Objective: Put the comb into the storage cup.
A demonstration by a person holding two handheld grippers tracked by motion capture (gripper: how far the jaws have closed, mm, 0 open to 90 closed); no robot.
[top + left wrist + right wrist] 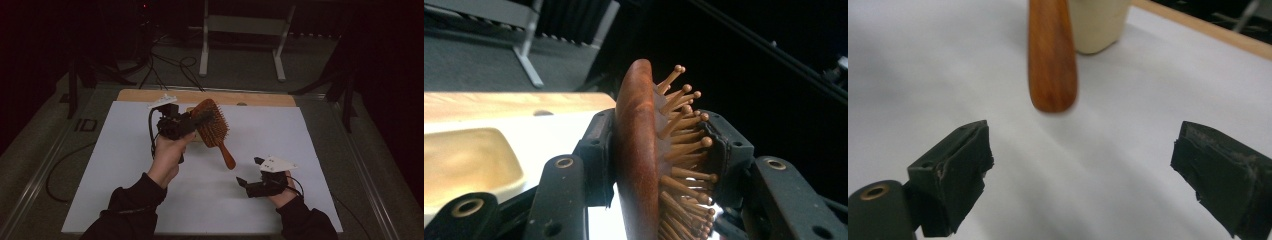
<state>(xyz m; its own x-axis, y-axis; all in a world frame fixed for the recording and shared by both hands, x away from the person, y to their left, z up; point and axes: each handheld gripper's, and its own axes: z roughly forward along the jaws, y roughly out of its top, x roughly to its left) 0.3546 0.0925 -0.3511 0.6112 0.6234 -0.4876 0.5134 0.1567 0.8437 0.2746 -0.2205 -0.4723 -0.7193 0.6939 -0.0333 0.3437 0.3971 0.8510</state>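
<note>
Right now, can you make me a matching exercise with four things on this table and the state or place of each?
Things:
1. hairbrush
2. left tongs
3. right tongs
4. pale tray

States or places:
A. open, nothing between the pads
B. lies on the white sheet, behind the brush
C. lifted, bristles to one side, handle hanging down
D. shut on the brush head

Pairs: 1-C, 2-D, 3-A, 4-B

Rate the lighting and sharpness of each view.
High view: dim, dark surroundings, only the white table sheet lit. Left gripper view: brighter, the reddish-brown wooden paddle hairbrush sharp between the jaws, tan tray soft. Right gripper view: evenly lit, the brush handle's tip and the right gripper blurred.
</note>
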